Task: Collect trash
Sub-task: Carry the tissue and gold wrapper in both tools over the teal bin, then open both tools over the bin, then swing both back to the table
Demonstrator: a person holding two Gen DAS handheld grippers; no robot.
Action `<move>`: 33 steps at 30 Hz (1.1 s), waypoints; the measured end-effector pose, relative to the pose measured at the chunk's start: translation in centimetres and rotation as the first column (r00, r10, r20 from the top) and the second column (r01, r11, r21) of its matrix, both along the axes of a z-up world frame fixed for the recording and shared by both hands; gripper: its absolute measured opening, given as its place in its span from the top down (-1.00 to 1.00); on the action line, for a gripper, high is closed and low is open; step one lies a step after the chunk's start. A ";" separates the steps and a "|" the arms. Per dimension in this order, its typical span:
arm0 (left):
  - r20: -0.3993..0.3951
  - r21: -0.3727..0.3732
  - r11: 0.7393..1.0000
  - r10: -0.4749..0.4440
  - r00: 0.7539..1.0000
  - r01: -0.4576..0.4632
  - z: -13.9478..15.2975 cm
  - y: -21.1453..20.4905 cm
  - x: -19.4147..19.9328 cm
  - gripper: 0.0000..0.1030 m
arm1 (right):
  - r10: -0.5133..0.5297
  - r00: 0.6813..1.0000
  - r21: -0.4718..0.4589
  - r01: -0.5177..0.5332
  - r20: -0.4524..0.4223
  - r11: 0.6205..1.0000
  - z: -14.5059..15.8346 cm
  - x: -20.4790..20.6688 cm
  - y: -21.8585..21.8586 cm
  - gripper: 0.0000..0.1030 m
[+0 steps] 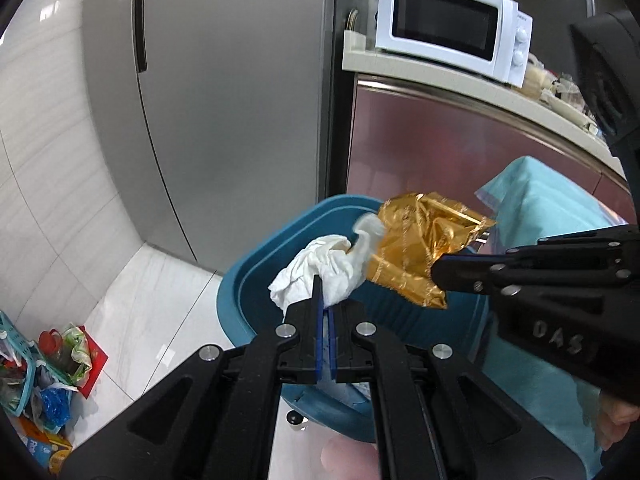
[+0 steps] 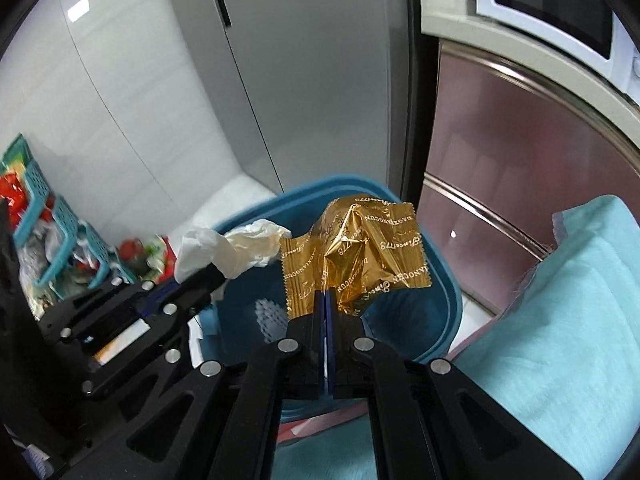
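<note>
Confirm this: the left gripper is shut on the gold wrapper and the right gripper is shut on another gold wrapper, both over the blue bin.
Wrong about the left gripper: it is shut on a crumpled white tissue, as the left wrist view shows. The right gripper is indeed shut on the gold wrapper, both over the blue bin.

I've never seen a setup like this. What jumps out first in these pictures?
A crinkled gold foil wrapper stands out, pinched in the right gripper above a blue trash bin. Beside it the left gripper clamps a crumpled white tissue over the same bin. Behind, a white microwave sits on a counter.
</note>
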State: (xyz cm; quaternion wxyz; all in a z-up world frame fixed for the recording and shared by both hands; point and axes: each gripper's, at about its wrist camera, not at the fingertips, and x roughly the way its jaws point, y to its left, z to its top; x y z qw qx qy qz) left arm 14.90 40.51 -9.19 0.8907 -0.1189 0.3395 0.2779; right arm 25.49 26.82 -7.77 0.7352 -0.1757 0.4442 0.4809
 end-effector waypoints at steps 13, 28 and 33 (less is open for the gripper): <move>-0.018 -0.006 1.000 0.024 1.000 -0.024 -1.1 -0.2 0.0 -0.05 | -0.051 0.998 0.002 0.051 -0.043 0.999 -1.0 1.5 0.2 0.69; 0.193 0.033 0.999 0.035 0.981 -0.042 6.2 -3.0 -6.2 -0.89 | -0.146 0.988 0.227 0.134 0.040 0.965 4.9 -1.0 -8.0 -0.19; 0.256 0.044 0.999 -0.004 0.967 -0.008 8.7 -6.0 -8.4 -0.89 | -0.189 0.978 0.327 0.152 0.085 0.933 7.5 -3.3 -12.3 -0.46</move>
